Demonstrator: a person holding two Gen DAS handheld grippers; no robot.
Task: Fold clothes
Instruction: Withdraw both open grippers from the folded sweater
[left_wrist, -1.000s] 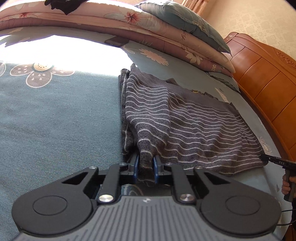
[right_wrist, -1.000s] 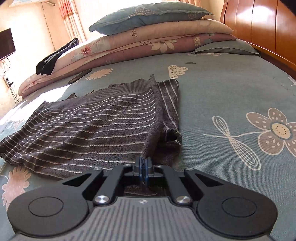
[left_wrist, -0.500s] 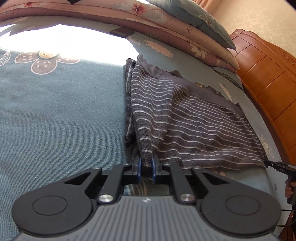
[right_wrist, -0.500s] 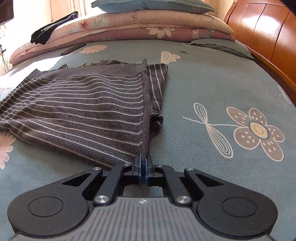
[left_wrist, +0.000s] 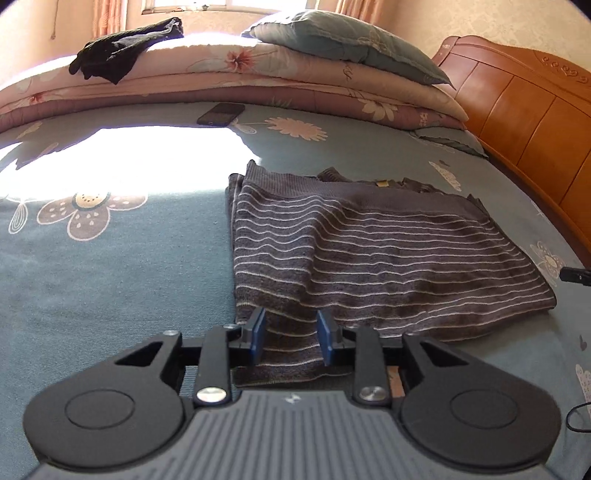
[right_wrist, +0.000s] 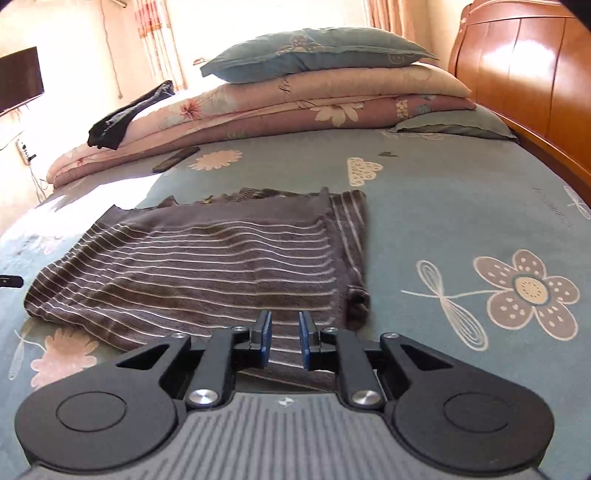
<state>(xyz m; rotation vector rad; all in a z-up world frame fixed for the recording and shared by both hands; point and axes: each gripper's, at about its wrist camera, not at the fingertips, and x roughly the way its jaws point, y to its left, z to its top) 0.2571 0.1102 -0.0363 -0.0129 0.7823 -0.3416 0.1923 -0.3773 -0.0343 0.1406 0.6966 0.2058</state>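
A grey sweater with thin white stripes (left_wrist: 369, 251) lies folded flat on the blue flowered bedsheet (left_wrist: 110, 280). My left gripper (left_wrist: 291, 338) hovers over the sweater's near left corner, its jaws opening, blue pads apart and off the cloth that lies below them. In the right wrist view the same sweater (right_wrist: 207, 266) spreads to the left, one sleeve folded along its right edge. My right gripper (right_wrist: 284, 341) hangs above the near right hem, jaws opening, with nothing pinched between the pads.
Stacked quilts and a blue pillow (left_wrist: 347, 40) line the far side, with a black garment (left_wrist: 122, 55) on them. A dark phone (left_wrist: 221, 113) lies on the sheet. The wooden headboard (left_wrist: 524, 110) stands to the right. The other gripper's tip (left_wrist: 574, 275) shows at the edge.
Both grippers let go of the sweater's near edge and opened. Both lifted and drew back, and the hem now lies flat on the bed.
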